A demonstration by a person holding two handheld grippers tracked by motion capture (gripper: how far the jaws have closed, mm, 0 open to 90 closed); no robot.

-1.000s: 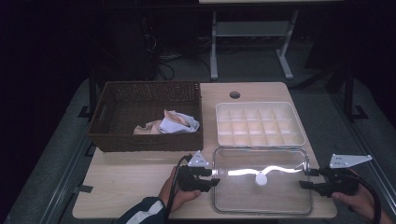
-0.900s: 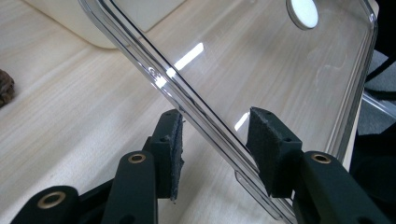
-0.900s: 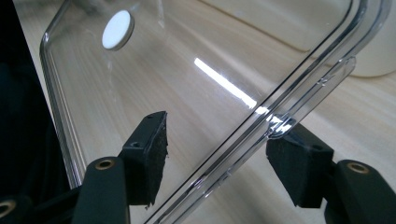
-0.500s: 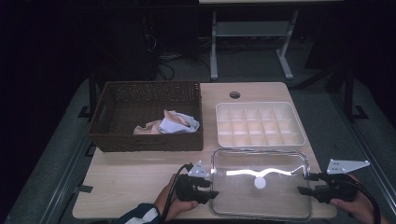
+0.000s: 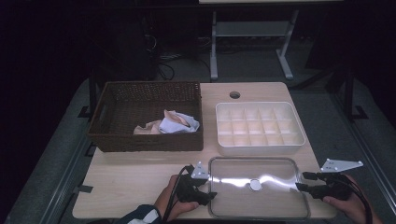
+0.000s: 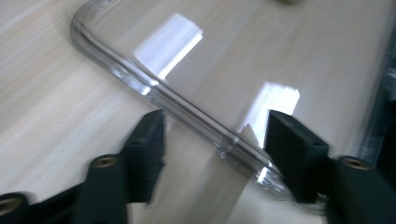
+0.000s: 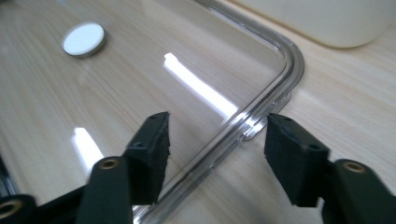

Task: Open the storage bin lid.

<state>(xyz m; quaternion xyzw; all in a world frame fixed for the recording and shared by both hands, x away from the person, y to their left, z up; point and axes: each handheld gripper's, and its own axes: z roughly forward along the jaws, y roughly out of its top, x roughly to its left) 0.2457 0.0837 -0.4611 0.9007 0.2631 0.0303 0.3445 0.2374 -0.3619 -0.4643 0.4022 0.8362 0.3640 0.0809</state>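
A clear, flat rectangular plastic lid with rounded corners (image 5: 259,186) is laid on the near edge of the pale wooden table (image 5: 135,172), just in front of a white plastic organiser tray split into small square compartments (image 5: 259,128), and a small white round disc (image 5: 255,185) is seen at the lid's middle. The lid's left rim is straddled by the left gripper (image 5: 209,197), held in a hand (image 5: 170,203) coming out of a dark striped sleeve; in the left gripper view the raised rim (image 6: 187,109) is seen running diagonally between the two black jaws, which have just been opened wider, so the inner jaw is stood well off the rim while the other is pretty much at it, and nothing is pinched as far as can be told. Over on the other side, the right gripper (image 5: 301,183) is set at the lid's right rim, held in the person's other hand (image 5: 348,205); in the right gripper view the curved rim (image 7: 261,112) is passed between its jaws too, with a gap left on both sides, the jaws having just been eased in a little, so no grip is made there either. Farther back on the left, a dark brown woven wicker basket (image 5: 116,140) is parked, and a crumpled bit of white and peach cloth (image 5: 170,123) is lying inside it.
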